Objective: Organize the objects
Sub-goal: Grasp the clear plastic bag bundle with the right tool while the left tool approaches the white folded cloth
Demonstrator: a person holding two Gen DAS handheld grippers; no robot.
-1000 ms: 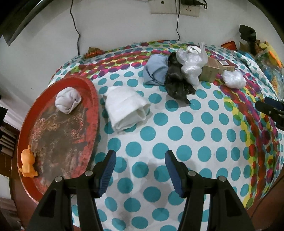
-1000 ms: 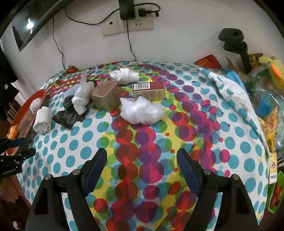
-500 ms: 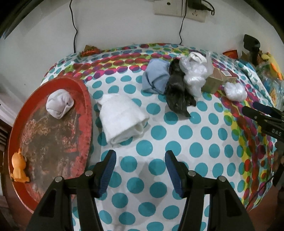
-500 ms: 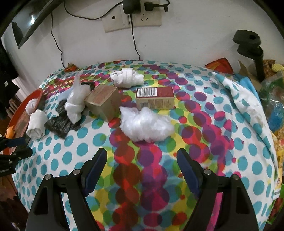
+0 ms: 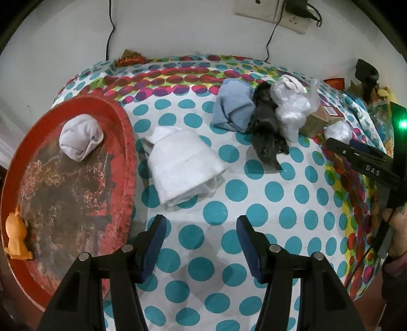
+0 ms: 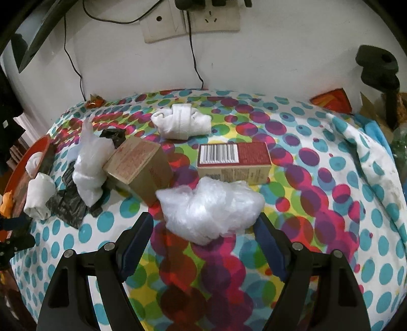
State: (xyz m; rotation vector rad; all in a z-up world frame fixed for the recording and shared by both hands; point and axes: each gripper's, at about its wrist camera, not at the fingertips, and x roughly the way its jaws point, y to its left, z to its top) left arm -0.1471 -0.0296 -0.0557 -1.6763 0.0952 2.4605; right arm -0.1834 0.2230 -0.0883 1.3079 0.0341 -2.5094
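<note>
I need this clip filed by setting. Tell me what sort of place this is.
Probably a room in a home: a table under a polka-dot tablecloth against a wall with wall sockets, strewn with rolled socks, a crumpled plastic bag and small boxes.

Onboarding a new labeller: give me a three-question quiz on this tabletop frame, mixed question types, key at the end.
1. True or false: the rolled white sock lies inside the round red tray.
2. What sits at the tray's near edge: A) orange toy figure, B) blue cloth, C) cardboard box?
3. Fill in: the crumpled clear plastic bag lies just ahead of the open ____ gripper.

Key: 1 true. 2 A. 3 right. The left gripper is open too, short of the folded white towel.
</note>
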